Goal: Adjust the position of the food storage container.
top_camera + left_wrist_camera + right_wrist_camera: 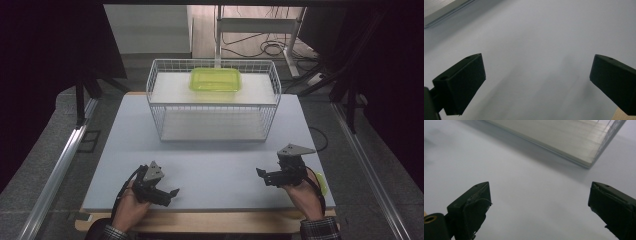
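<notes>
Both hands sit at the near edge of the table. Left gripper has its jaws spread wide over bare board, holding nothing; right gripper likewise gapes empty, a yellow-green object just beside that hand. Farther on stands the wire basket, well apart from both. Up on its white shelf, at the back, rests the green container.

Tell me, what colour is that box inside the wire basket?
Translucent yellow-green box, clearest in the high view.
</notes>
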Available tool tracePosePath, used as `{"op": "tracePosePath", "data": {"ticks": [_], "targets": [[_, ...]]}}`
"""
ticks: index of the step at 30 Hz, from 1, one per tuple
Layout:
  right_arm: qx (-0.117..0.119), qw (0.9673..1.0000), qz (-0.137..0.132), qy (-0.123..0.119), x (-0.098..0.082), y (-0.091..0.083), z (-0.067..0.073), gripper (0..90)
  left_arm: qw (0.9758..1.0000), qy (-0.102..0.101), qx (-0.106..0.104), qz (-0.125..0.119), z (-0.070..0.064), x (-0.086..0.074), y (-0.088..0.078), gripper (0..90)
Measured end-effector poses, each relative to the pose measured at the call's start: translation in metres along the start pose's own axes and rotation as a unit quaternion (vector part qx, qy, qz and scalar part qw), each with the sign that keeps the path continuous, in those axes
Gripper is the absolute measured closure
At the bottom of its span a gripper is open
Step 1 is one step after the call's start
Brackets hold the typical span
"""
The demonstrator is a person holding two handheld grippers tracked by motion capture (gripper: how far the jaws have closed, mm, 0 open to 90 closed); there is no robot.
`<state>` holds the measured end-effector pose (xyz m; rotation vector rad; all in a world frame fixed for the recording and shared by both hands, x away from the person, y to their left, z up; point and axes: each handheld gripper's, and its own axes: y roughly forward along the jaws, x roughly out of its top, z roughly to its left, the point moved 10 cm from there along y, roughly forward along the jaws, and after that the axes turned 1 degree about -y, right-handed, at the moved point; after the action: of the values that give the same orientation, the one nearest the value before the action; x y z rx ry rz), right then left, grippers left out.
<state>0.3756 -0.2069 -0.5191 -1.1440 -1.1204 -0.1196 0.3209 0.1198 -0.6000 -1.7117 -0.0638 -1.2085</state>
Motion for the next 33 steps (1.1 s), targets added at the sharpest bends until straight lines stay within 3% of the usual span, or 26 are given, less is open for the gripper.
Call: {"op": "tracePosePath", "data": {"ticks": [3, 8, 10, 13, 15, 17, 20, 24, 30, 33], "targets": [[-0.004, 0.9998, 0.017, 0.001, -0.009, -0.002, -0.002, 1.7, 1.0, 0.0, 0.0, 0.0, 0.0, 0.0, 0.0, 0.2], [0.002, 0.9989, 0.023, 0.042, -0.022, -0.014, -0.007, 5.6, 1.0, 0.003, 0.001, 0.002, 0.0, 0.0, 0.0, 0.2], [-0.007, 0.9984, 0.026, 0.049, -0.026, -0.021, -0.01, 14.5, 1.0, 0.004, 0.002, 0.003, 0.0, -0.001, 0.0, 0.2], [-0.017, 0.9985, 0.031, 0.043, -0.034, -0.034, -0.013, 44.7, 1.0, 0.005, 0.004, 0.003, 0.001, -0.001, 0.001, 0.3], [-0.024, 0.9989, 0.033, 0.021, -0.039, -0.043, -0.013, 60.6, 1.0, 0.005, 0.006, 0.004, 0.001, -0.001, 0.001, 0.2], [-0.038, 0.9987, 0.032, 0.014, -0.042, -0.052, -0.016, 70.7, 1.0, 0.006, 0.006, 0.004, 0.001, -0.001, 0.001, 0.3], [-0.053, 0.9978, 0.029, 0.025, -0.048, -0.066, -0.025, 82.0, 0.9999, 0.007, 0.006, 0.005, 0.001, -0.001, 0.001, 0.3], [-0.078, 0.9951, 0.03, 0.053, -0.061, -0.082, -0.042, 88.6, 0.9999, 0.008, 0.008, 0.005, 0.001, -0.001, 0.001, 0.3], [-0.12, 0.9879, 0.021, 0.096, -0.079, -0.106, -0.071, 89.2, 0.9999, 0.008, 0.009, 0.007, 0.001, -0.001, 0.001, 0.3], [-0.136, 0.9846, 0.024, 0.107, -0.088, -0.111, -0.082, 89.3, 0.9999, 0.009, 0.011, 0.008, 0.001, -0.001, 0.001, 0.4]]}}
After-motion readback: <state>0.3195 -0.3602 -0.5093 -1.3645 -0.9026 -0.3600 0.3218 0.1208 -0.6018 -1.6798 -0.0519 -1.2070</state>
